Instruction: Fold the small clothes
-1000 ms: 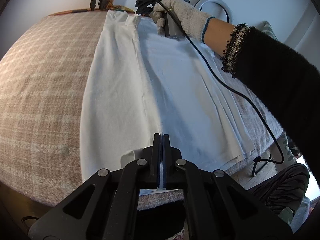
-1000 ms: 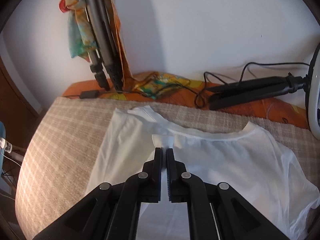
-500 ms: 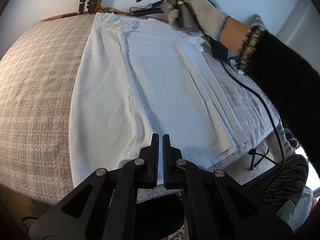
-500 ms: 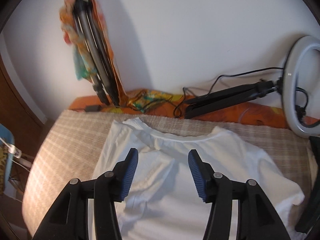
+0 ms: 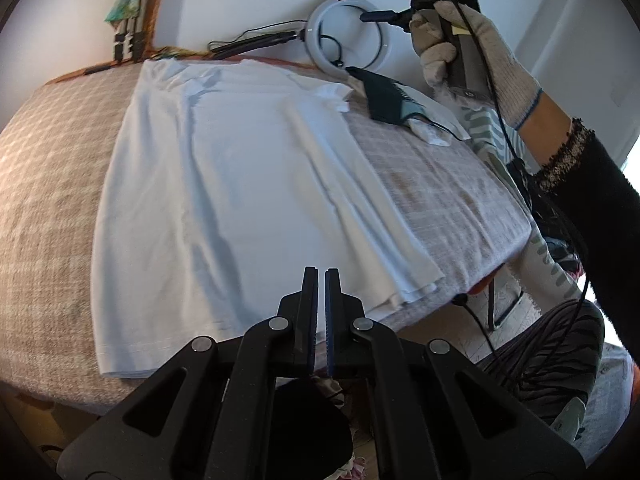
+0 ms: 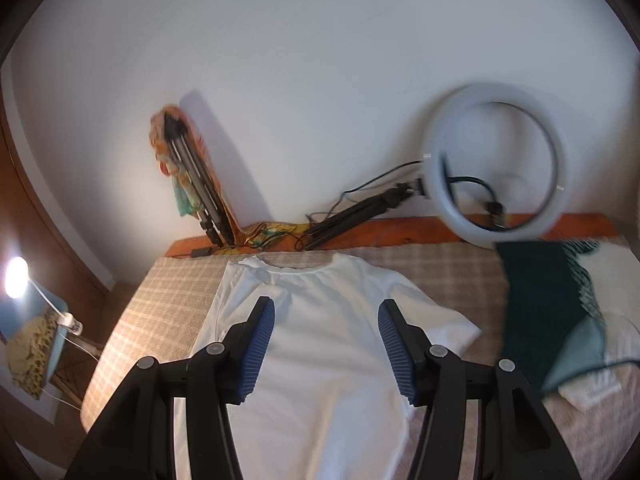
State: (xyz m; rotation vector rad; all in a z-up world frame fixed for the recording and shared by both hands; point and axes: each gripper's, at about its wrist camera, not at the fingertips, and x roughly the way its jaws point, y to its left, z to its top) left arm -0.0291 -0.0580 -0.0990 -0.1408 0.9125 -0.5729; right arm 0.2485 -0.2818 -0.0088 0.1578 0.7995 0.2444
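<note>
My left gripper (image 5: 321, 280) sits low at the near edge of the bed (image 5: 44, 184), its jaws drawn to a narrow slit with nothing between them, tips just above the hem of the white T-shirt (image 5: 240, 184). The shirt lies flat on the checked bedcover, neckline toward the far edge by the wall, one side folded in along its length, the sleeve on the right side spread out. My right gripper (image 6: 326, 344) is lifted clear above the shirt's chest with its blue-padded fingers (image 6: 260, 344) spread wide, holding nothing; in the left view I see the gloved right hand (image 5: 472, 48) holding it aloft. A dark green garment (image 6: 552, 312) lies near the far right corner, beside a ring light (image 6: 496, 164) leaning on the wall.
</note>
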